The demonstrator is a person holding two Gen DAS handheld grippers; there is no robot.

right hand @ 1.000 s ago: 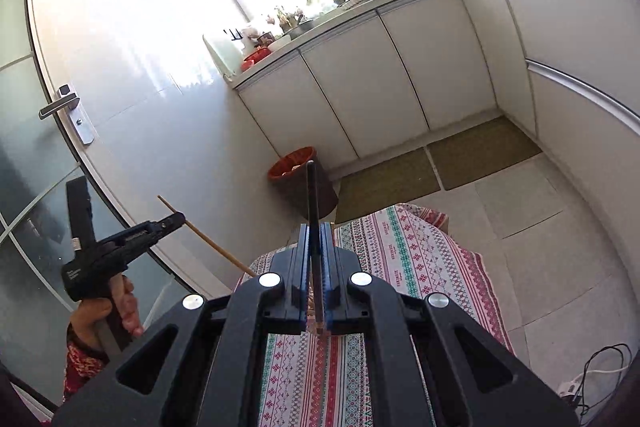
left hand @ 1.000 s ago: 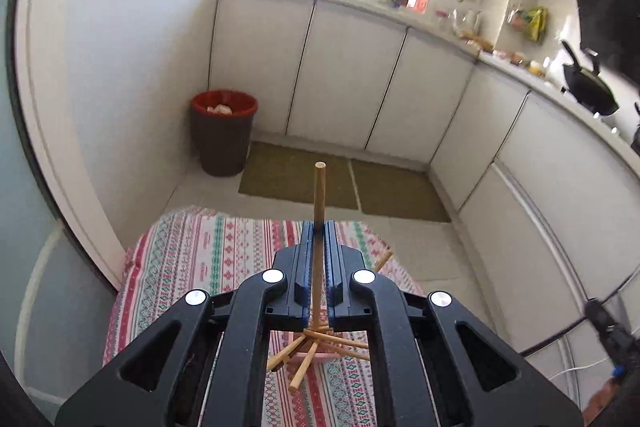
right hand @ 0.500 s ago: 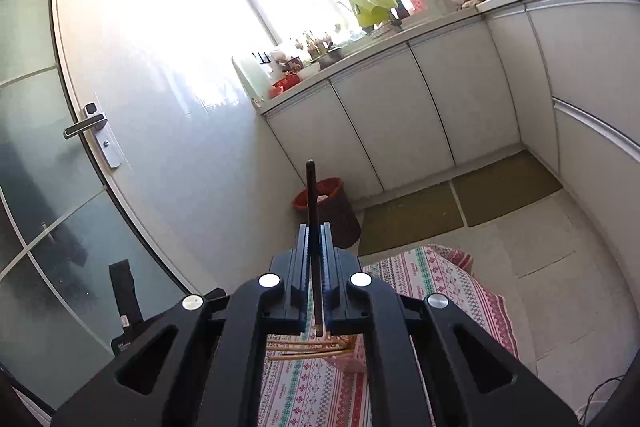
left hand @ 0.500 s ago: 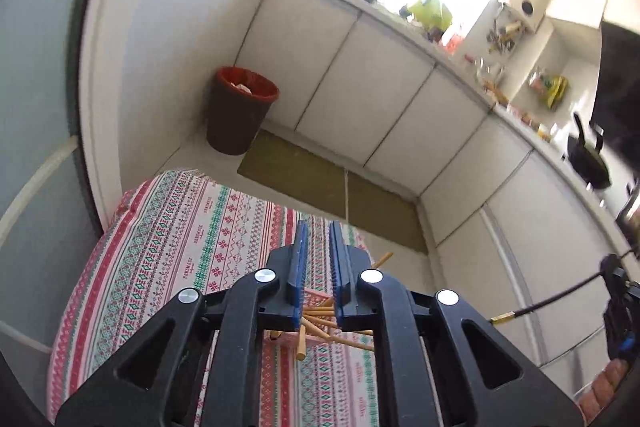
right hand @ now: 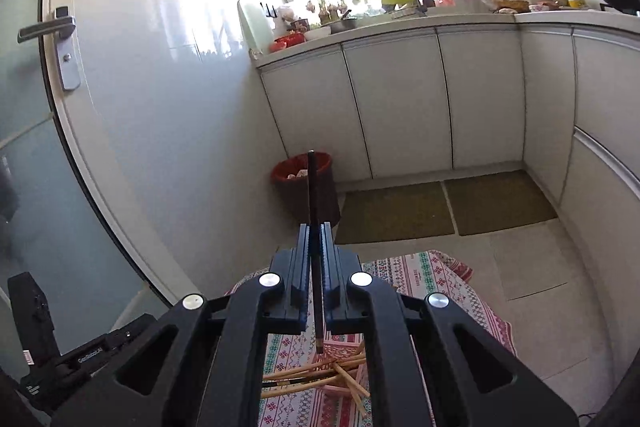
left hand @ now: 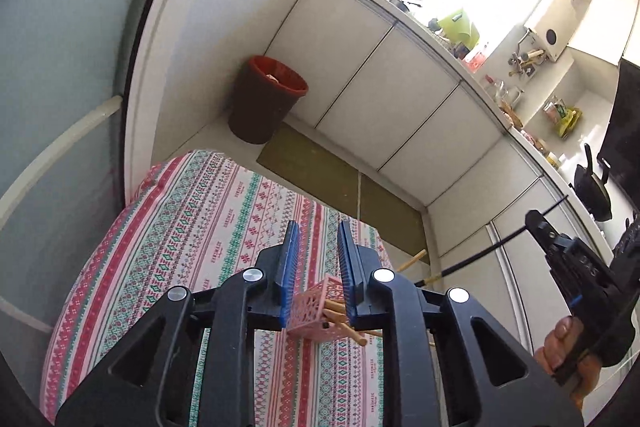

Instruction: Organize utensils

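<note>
My left gripper (left hand: pixel 319 231) hangs over the table with its blue pads (left hand: pixel 289 259) apart and still opening, nothing between them. Below it stands a pink lattice basket (left hand: pixel 310 315) with several wooden chopsticks (left hand: pixel 340 323) sticking out. My right gripper (right hand: pixel 317 229) is shut on a black chopstick (right hand: pixel 311 179) that stands upright, its gold lower tip just above the basket (right hand: pixel 340 349) and the wooden chopsticks (right hand: pixel 304 375). In the left wrist view the right gripper (left hand: pixel 538 225) comes in from the right, with the black chopstick (left hand: pixel 480 255) slanting down toward the basket.
A table with a red, green and white patterned cloth (left hand: pixel 180 227) carries the basket near its right edge. A dark bin with a red rim (left hand: pixel 268 99) stands by the wall. Two olive floor mats (right hand: pixel 440 207) lie before white cabinets (right hand: pixel 400 99). A glass door (right hand: pixel 48 39) is at left.
The left gripper let go of the wooden chopstick it held upright, and its jaws spread. The right gripper swung over the basket with the black chopstick still clamped.
</note>
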